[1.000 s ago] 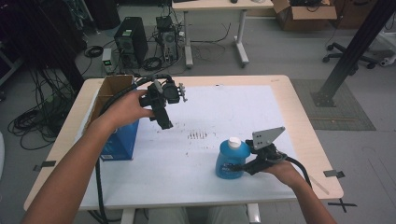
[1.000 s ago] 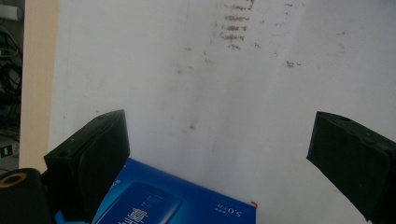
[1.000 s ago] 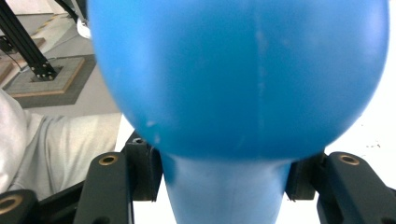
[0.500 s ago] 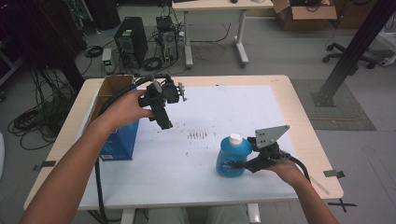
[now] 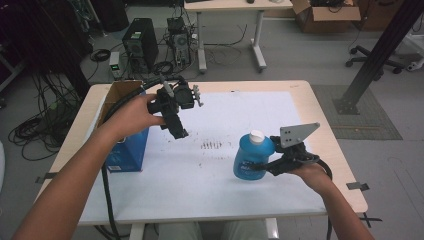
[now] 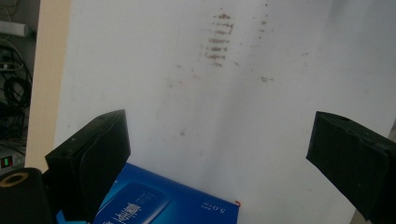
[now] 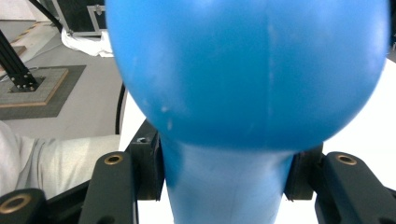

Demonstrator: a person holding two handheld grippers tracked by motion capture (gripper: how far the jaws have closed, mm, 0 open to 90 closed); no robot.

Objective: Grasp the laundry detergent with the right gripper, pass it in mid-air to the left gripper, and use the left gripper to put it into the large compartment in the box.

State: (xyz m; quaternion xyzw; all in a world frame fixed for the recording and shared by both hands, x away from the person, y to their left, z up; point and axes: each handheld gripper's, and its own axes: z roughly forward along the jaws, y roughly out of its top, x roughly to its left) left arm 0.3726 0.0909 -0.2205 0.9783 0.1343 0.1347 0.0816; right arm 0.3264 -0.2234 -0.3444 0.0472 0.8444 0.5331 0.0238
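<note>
A blue plastic bottle (image 5: 251, 157) with a white cap hangs just above the white sheet at the right front, tilted a little. My right gripper (image 5: 259, 168) is shut on its lower part, and in the right gripper view the bottle (image 7: 247, 70) bulges large between the two pads of this gripper (image 7: 224, 175). My left gripper (image 5: 178, 129) is held in the air over the sheet's left part, pointing down, beside the blue box (image 5: 125, 145). Its jaws are open with nothing between them (image 6: 219, 158), and below them lie the sheet and a corner of the box (image 6: 159, 200).
A white sheet (image 5: 225, 115) covers most of the wooden table (image 5: 327, 125). Brown smudges (image 5: 212, 146) mark its middle. The open-topped blue box stands at the left edge. Cables trail from both grippers. Computers, a desk and a chair stand on the floor behind.
The right gripper has lifted the blue bottle up off the sheet. The left gripper has shifted only slightly and stays open.
</note>
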